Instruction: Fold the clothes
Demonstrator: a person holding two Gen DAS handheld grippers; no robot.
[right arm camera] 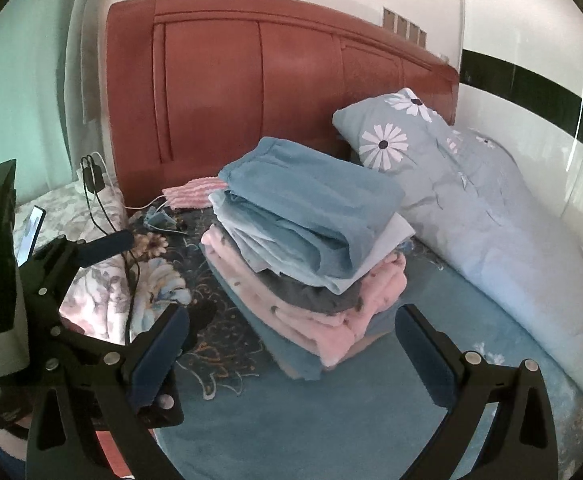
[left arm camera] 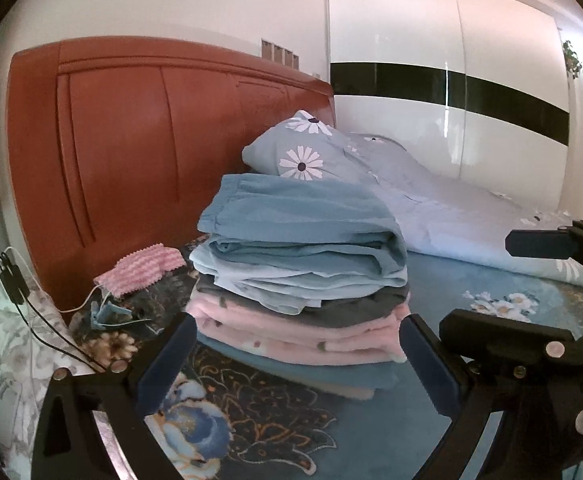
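Observation:
A stack of folded clothes [left arm camera: 303,276] stands on the blue floral bed cover [left arm camera: 251,412], near the headboard. Blue garments lie on top, a grey one and pink fleece ones below, a blue one at the bottom. The stack also shows in the right wrist view [right arm camera: 307,248]. My left gripper [left arm camera: 297,360] is open and empty, its jaws wide apart just in front of the stack's base. My right gripper [right arm camera: 289,344] is open and empty, a little in front of the stack. The right gripper's frame shows at the right of the left wrist view [left arm camera: 531,340].
A red-brown headboard [left arm camera: 131,152] rises behind the stack. A daisy-print pillow and quilt [right arm camera: 471,184] lie to the right. A pink striped cloth [left arm camera: 143,266], chargers with cables [left arm camera: 11,284] and a phone [right arm camera: 31,236] lie at the left. A white wardrobe [left arm camera: 451,60] stands behind.

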